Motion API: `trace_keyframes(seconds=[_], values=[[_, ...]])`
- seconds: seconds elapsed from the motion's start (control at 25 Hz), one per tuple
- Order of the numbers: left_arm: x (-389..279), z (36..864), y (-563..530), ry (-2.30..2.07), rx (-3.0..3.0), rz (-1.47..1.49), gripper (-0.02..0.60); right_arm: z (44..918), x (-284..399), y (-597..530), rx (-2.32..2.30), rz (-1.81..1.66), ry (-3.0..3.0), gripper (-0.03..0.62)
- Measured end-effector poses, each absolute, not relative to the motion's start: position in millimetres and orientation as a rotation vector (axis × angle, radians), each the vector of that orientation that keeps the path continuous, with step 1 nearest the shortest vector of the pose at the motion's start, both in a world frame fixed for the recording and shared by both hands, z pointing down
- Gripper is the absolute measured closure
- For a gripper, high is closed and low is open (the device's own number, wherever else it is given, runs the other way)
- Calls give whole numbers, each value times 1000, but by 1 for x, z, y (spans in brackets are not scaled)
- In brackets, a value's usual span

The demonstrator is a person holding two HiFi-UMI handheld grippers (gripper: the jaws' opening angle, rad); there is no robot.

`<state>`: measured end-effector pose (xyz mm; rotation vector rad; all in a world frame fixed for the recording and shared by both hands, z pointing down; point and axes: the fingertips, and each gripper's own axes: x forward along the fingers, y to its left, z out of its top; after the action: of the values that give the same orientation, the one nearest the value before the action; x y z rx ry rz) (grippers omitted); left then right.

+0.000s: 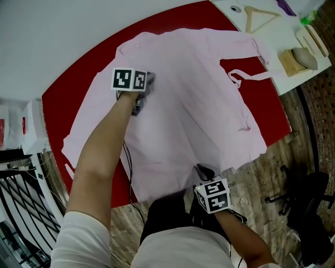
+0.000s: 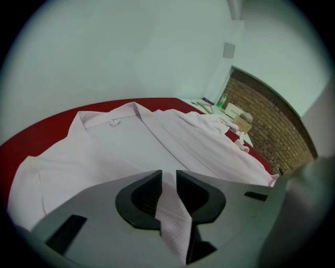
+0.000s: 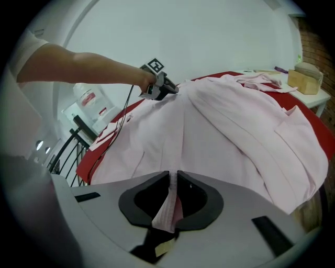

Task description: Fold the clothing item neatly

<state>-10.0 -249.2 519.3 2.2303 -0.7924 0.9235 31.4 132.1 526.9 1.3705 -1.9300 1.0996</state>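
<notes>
A pale pink shirt (image 1: 199, 104) lies spread, collar away from me, over a round red table (image 1: 78, 89). My left gripper (image 1: 147, 89) rests on the shirt's left shoulder area, shut on a pinch of its cloth. In the left gripper view the fabric (image 2: 172, 214) runs up between the closed jaws of the left gripper (image 2: 168, 180), with the collar (image 2: 112, 121) beyond. My right gripper (image 1: 201, 169) is at the near hem, shut on a fold of the shirt (image 3: 170, 201). The right gripper view also shows the left gripper (image 3: 162, 88) at the far side.
A white side table (image 1: 280, 31) at the top right holds a wooden hanger (image 1: 259, 15) and a wooden block (image 1: 293, 62). A black office chair (image 1: 309, 209) stands at the lower right, a black railing (image 1: 21, 209) at the lower left.
</notes>
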Motion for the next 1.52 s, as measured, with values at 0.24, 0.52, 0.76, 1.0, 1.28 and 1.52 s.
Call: trace_keyframes(seconds=[0.24, 0.52, 0.76, 1.0, 1.28, 1.52], values=[[4, 495, -241, -691, 2306, 850, 476, 516, 53, 138, 1510, 1092, -1911, 488], [33, 493, -222, -610, 2329, 854, 476, 520, 135, 171, 1695, 890, -1659, 490], [60, 498, -190, -511, 2341, 881, 476, 539, 188, 208, 1762, 811, -1443, 490], [78, 505, -170, -453, 2353, 915, 476, 570, 201, 222, 1650, 626, -1329, 475], [79, 523, -170, -462, 2344, 1012, 476, 594, 204, 211, 1643, 553, -1241, 454], [80, 528, -170, -440, 2362, 1060, 477, 580, 211, 209, 1730, 546, -1234, 576]])
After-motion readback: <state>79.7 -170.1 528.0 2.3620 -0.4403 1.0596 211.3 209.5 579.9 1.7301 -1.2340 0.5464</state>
